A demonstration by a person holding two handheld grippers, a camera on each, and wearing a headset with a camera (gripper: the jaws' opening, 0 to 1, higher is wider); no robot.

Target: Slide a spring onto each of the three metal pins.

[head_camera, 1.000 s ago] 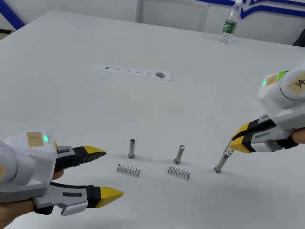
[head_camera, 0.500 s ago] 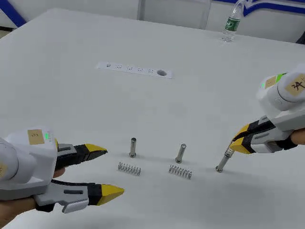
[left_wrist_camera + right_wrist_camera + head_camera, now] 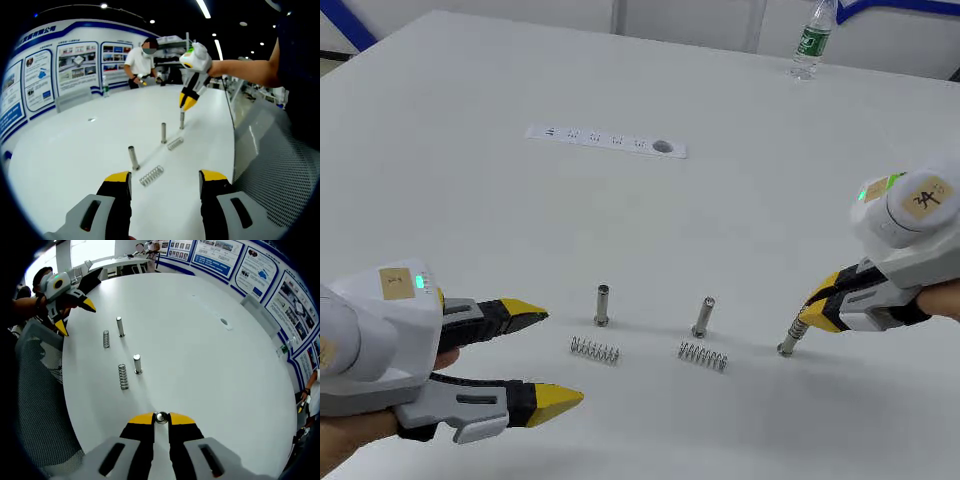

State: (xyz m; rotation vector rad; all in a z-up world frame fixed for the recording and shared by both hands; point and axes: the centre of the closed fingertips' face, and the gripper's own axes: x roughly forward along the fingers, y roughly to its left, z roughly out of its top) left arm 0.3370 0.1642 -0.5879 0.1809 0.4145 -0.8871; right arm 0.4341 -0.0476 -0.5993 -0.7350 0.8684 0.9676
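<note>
A: Risk here?
B: R gripper (image 3: 812,312) is pinching a spring (image 3: 800,322) at the top of the right pin (image 3: 787,345). In the right gripper view the jaws are nearly together around it. Pin looks to lean in head view. Push off-axis and I'd guess the pin tips over, or coils snag on the pin head. Let go too soon and the spring could pop off and roll on the surface (image 3: 470,180).
A: Anything else?
B: Left spring (image 3: 594,350) and mid spring (image 3: 703,356) lie flat just in front of left pin (image 3: 602,305) and mid pin (image 3: 702,317), not touching them. Thin and flat, so a hard pick; may skid. Pins stand near each other, so a gripper could knock one.
A: Poses?
B: R gripper comes in from the right, tips angled down-left at the pin top. L gripper (image 3: 545,358) sits low at near left, jaws spread wide, holding nothing, aimed twd the left pin, apart from it.
A: Progress?
B: Prob. one spring partly on, two not begun.
</note>
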